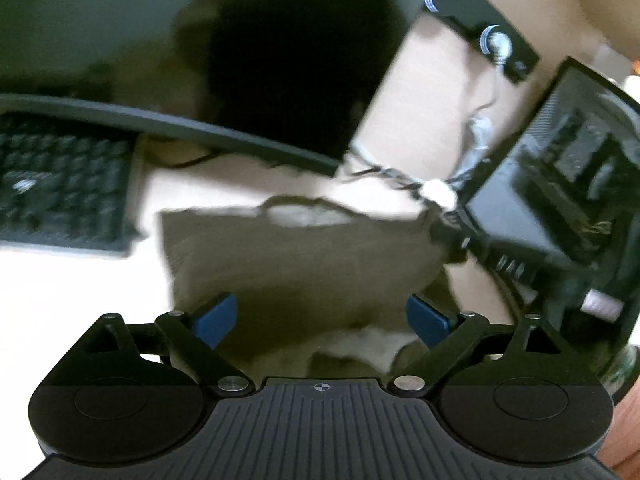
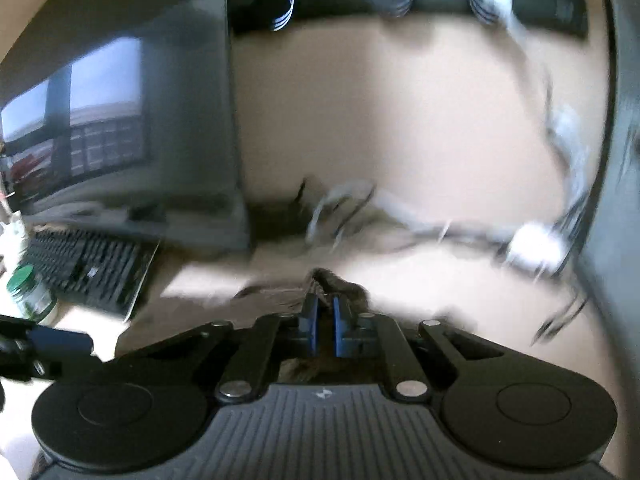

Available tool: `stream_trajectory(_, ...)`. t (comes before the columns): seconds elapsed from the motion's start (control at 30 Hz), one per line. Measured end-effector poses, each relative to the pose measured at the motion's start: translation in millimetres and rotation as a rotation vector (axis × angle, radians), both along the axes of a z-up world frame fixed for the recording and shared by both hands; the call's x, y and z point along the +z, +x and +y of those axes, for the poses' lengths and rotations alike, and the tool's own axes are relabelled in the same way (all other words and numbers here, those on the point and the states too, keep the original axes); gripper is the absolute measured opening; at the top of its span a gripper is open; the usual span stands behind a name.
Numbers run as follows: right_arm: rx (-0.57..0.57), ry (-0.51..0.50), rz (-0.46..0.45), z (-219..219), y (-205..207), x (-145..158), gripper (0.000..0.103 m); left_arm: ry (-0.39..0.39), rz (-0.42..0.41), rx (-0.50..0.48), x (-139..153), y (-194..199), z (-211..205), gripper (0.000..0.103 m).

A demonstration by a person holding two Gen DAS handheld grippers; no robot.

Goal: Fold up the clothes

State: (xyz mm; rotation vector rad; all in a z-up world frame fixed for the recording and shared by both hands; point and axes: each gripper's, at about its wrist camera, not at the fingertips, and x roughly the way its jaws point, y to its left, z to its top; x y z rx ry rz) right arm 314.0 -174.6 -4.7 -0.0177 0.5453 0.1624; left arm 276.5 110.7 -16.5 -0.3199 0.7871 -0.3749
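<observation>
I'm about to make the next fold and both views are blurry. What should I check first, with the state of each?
1. Right gripper shut on the garment: ok.
2. Left gripper open, ready to grasp: ok.
3. Brown garment in front of the left gripper: ok.
4. Garment lying flat, no wrinkles: cannot tell, blurred.
5. Keyboard clear of the garment: ok.
6. Cables clear of the garment: cannot tell.

No legible text, label, brand or number anywhere in either view. Keyboard (image 1: 60, 184) keycaps too blurred for any character; monitor (image 2: 80, 132) picture without readable words. Only a small crosshair sign on the left gripper (image 1: 320, 320) body, behind its fingers.
</observation>
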Motion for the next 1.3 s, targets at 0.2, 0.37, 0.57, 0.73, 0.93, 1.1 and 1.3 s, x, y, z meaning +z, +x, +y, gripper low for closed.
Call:
stream_trajectory(0.2, -0.101, -0.054, 0.152, -28, 11, -53, 0.000, 0.024, 0.075, -0.031, -33, 42, -25, 0.097)
stream_trajectory(0.37, -0.027, 0.028, 0.088, -28, -2, -34, 0.008, 0.050, 0.137, -0.048, -54, 54, -37, 0.098)
stream_trajectory(0.57, -0.013, 0.148, 0.138, -20, 11, -49, 0.048, 0.050, 0.115, -0.055, -46, 47, -35, 0.099)
stream_trajectory(0.73, -0.127, 0.215, 0.139, -38, 1, -63, 0.048, 0.136, 0.017, -0.109, -30, 35, -46, 0.099)
stream_trajectory(0.93, -0.187, 0.161, 0.123, -63, -22, -49, 0.048, 0.343, -0.131, -0.269, -31, 37, -112, 0.099)
stream_trajectory(1.1, -0.239, 0.157, 0.132, -80, -49, -48, 0.050, 0.471, -0.157, -0.349, -55, 53, -157, 0.099)
stream_trajectory(1.3, -0.233, 0.139, 0.125, -86, -64, -47, 0.050, 0.422, -0.147, -0.270, -57, 64, -149, 0.017)
